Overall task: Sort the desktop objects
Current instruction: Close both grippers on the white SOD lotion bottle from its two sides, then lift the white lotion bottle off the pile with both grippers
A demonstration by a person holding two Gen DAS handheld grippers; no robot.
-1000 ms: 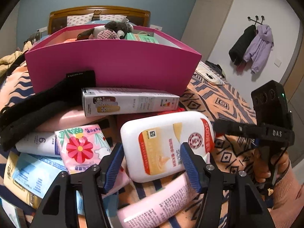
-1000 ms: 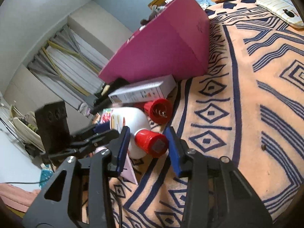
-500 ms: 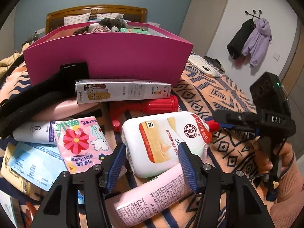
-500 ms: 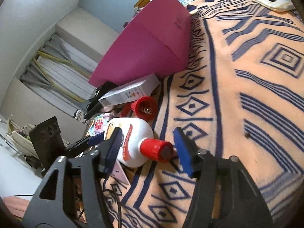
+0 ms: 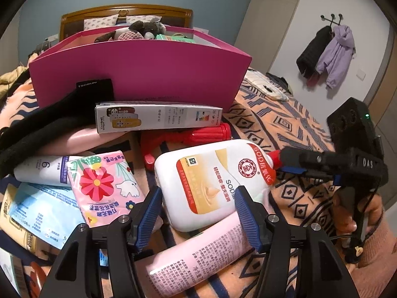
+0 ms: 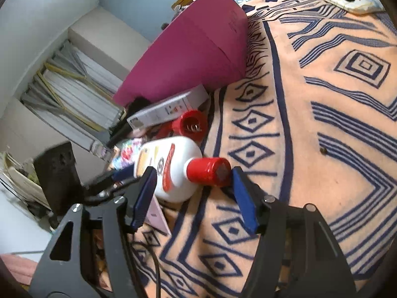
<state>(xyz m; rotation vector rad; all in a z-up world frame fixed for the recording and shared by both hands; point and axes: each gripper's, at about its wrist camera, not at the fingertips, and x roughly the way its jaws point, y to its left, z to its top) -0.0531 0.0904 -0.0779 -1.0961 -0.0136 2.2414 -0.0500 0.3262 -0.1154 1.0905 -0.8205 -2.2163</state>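
A white lotion bottle (image 5: 211,181) with a red cap lies on the patterned blanket; it also shows in the right wrist view (image 6: 171,166). My left gripper (image 5: 198,203) is open, its blue pads on either side of the bottle's base. My right gripper (image 6: 191,193) is open around the red cap (image 6: 208,171), apart from it; its fingers (image 5: 292,159) show at the cap in the left wrist view. A magenta box (image 5: 139,72) holding soft toys stands behind.
In front of the box lie a white carton (image 5: 158,118), a red tool (image 5: 188,136), a black strap (image 5: 49,121), a flowered tissue pack (image 5: 101,183), a pink tube (image 5: 206,250) and other tubes and packets. The blanket (image 6: 322,124) stretches right.
My right gripper has opened off the red cap. The bottle has come down from a raised position onto the pile. My left gripper stays open around its base.
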